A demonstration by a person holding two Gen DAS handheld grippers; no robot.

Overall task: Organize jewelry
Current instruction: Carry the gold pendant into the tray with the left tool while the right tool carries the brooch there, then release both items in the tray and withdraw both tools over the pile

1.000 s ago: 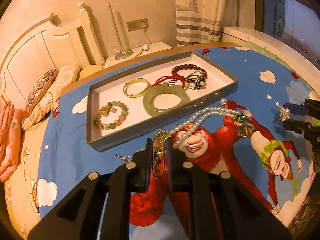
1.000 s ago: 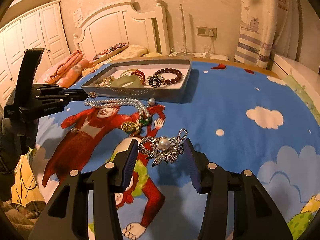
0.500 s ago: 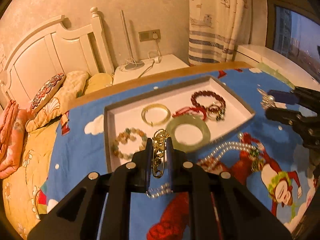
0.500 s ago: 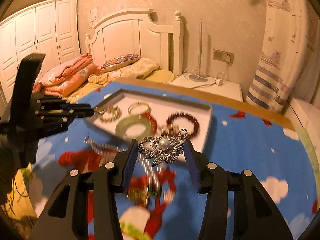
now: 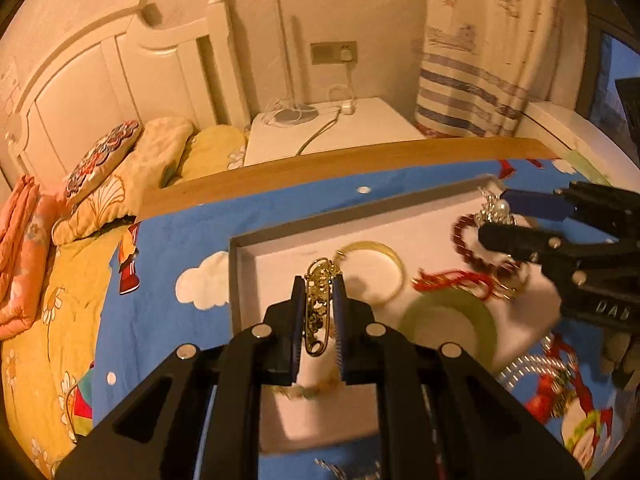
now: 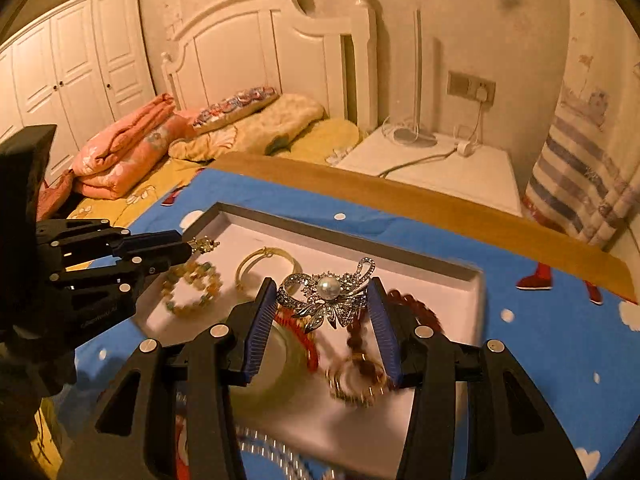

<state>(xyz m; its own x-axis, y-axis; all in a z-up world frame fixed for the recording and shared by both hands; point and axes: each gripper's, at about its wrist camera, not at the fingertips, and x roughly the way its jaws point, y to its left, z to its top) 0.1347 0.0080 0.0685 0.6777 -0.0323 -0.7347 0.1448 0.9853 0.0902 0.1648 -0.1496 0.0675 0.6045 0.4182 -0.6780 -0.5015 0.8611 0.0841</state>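
Note:
My left gripper (image 5: 319, 280) is shut on a gold pin brooch (image 5: 318, 312) and hovers over the near left part of the grey tray (image 5: 234, 280). My right gripper (image 6: 322, 284) is shut on a silver brooch with a pearl (image 6: 330, 292), above the tray's (image 6: 340, 236) right side. The tray holds a gold bangle (image 5: 376, 272), a green jade bangle (image 5: 448, 320), a red cord (image 5: 452, 280), a dark red bead bracelet (image 5: 460, 236) and a mixed-stone bead bracelet (image 6: 192, 288). A pearl necklace (image 5: 528, 372) lies on the blue cartoon cloth (image 5: 160, 264) near the tray.
A wooden edge (image 5: 320, 176) borders the cloth behind the tray. Beyond it stand a white nightstand (image 5: 332, 132) with a lamp base and cables, a bed with pillows (image 5: 120, 176) and folded pink blankets (image 6: 128, 148), and a striped curtain (image 5: 472, 92).
Both grippers have moved forward from above the cartoon cloth to above the tray, each still carrying its brooch. The pearl necklace stays behind on the cloth.

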